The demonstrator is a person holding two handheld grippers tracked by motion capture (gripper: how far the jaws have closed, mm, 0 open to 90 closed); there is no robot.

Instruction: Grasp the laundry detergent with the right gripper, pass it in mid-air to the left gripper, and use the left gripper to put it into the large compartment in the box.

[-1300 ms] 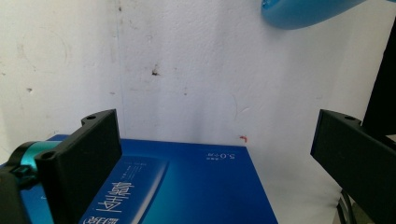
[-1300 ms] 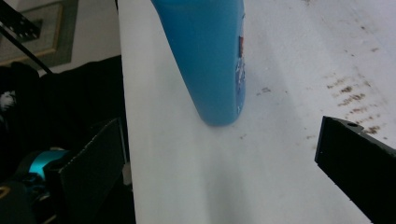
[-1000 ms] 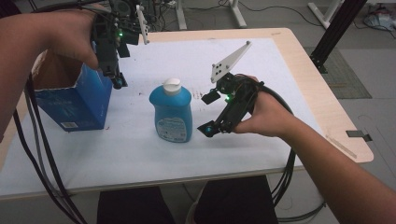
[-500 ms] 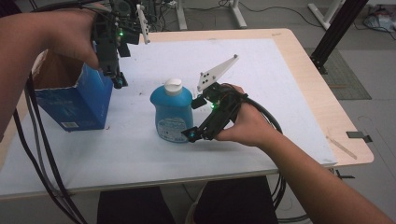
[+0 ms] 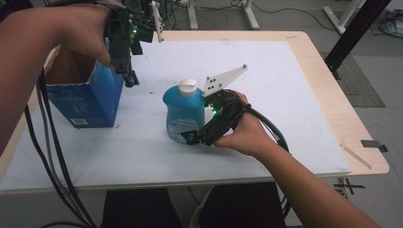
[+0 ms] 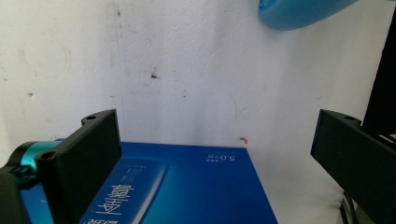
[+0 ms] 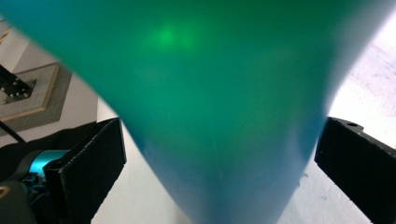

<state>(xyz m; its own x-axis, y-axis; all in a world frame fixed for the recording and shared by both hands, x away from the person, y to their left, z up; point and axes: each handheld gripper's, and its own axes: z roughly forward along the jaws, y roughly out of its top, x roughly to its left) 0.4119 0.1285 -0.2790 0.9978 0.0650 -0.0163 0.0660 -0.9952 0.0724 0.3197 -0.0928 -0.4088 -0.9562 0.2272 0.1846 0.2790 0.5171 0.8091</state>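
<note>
Jaws of my right gripper (image 5: pixel 191 137) straddle the upright blue plastic bottle (image 5: pixel 183 111) unclosed; my left gripper (image 5: pixel 127 78), gaping empty, hovers at ten o'clock over the blue cardboard box (image 5: pixel 90 97).

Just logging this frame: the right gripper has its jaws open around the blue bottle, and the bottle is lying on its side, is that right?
Not quite: the blue bottle stands upright, white cap up, in the high view. The right gripper does have its jaws open around it.
</note>
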